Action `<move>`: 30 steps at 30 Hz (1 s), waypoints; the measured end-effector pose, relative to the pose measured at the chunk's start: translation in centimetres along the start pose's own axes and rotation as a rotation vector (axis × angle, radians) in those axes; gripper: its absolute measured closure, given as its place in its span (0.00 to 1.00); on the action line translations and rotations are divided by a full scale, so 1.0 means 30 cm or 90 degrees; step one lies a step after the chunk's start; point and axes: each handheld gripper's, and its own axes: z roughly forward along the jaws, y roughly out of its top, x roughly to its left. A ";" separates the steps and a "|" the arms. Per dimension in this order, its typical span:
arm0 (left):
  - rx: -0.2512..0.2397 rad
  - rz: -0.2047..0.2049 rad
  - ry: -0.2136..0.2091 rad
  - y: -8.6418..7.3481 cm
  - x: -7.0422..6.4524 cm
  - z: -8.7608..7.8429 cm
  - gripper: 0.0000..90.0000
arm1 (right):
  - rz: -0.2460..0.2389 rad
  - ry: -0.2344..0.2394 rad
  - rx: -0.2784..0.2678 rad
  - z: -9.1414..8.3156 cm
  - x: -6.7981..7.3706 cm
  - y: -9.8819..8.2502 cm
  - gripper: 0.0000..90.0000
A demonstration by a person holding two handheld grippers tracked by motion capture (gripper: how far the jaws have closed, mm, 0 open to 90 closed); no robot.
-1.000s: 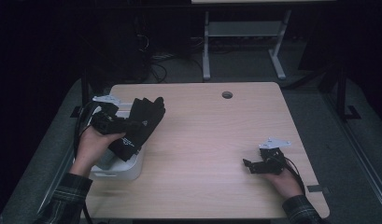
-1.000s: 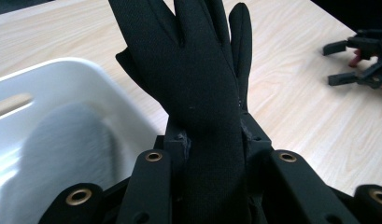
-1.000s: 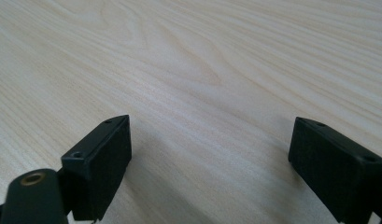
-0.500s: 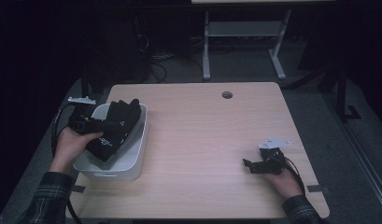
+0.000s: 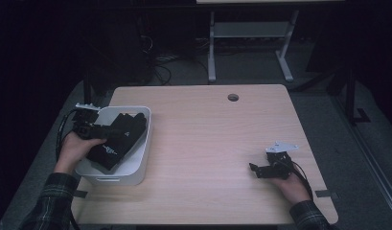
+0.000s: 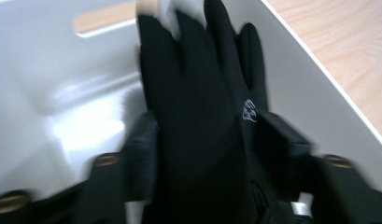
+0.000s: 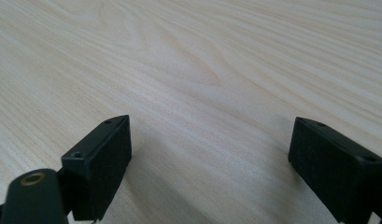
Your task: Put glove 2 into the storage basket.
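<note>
Jaws just opening around gloves (image 6: pixel 198 135) in bin (image 5: pixel 138 158), far left; next, lifting left gripper (image 5: pixel 95 129) clear; right gripper (image 5: pixel 260 171) open, idle.

Bare wooden table (image 5: pixel 203 143) between white bin (image 5: pixel 138 165) at left edge and right hand-held gripper (image 5: pixel 255 169).

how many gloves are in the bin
1 that I can make out: a black fabric glove lying in the white plastic bin at the table's left side, between the left gripper's jaws. A second could be hidden beneath it.
</note>
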 end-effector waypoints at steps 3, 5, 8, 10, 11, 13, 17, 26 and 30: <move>-0.003 0.007 0.030 0.007 -0.006 -0.003 0.23 | 0.000 0.000 0.000 0.000 0.000 0.000 0.15; -0.013 0.010 0.049 0.014 -0.012 -0.011 0.21 | 0.000 0.000 0.000 0.000 0.000 0.000 0.15; -0.034 0.019 0.052 0.030 -0.034 -0.030 0.19 | 0.000 0.000 0.000 0.000 0.000 0.000 0.15; -0.039 0.032 0.046 0.045 -0.058 -0.034 0.19 | 0.000 0.000 0.000 0.000 0.000 0.000 0.15; -0.046 0.037 0.043 0.052 -0.074 -0.033 0.19 | 0.000 0.000 0.000 0.000 0.000 0.000 0.15; -0.054 0.049 0.032 0.068 -0.112 -0.028 0.18 | 0.001 0.000 0.000 0.000 0.000 0.000 0.15; -0.080 0.062 -0.009 0.089 -0.203 0.005 0.18 | 0.000 0.000 0.000 0.000 0.000 0.000 0.15; -0.104 0.112 -0.085 0.108 -0.430 0.106 0.18 | 0.000 0.000 0.000 0.000 0.000 0.000 0.15; -0.105 0.135 -0.107 0.110 -0.521 0.143 0.18 | 0.001 0.000 0.000 0.000 0.000 0.000 0.15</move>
